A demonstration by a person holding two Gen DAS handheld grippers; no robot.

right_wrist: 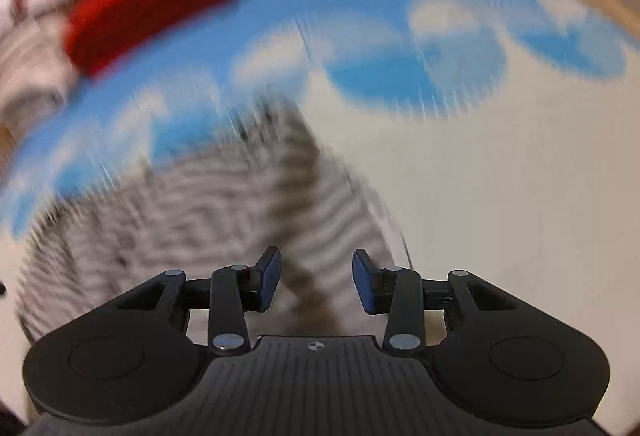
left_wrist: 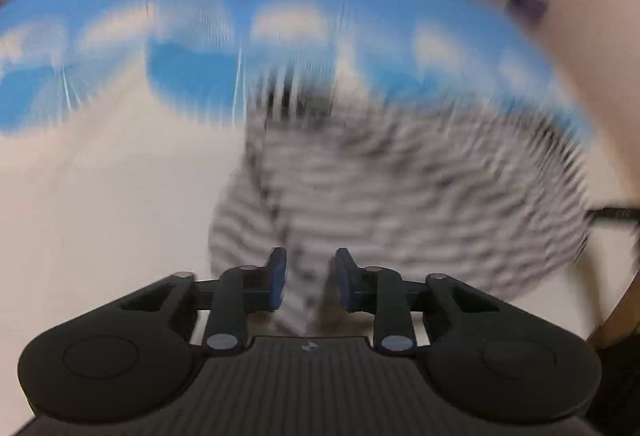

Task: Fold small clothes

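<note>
1. Our left gripper [left_wrist: 310,278] points steeply downward, its black linkage arms spread to either side.
2. Its blue-padded fingers [left_wrist: 278,280] stand a narrow gap apart, pressing on nothing.
3. Our right gripper [right_wrist: 316,282] also tilts steeply down.
4. Its blue pads [right_wrist: 270,282] stand wider apart than the left pair, nothing clamped between them.
5. Both views are heavily blurred.
</note>
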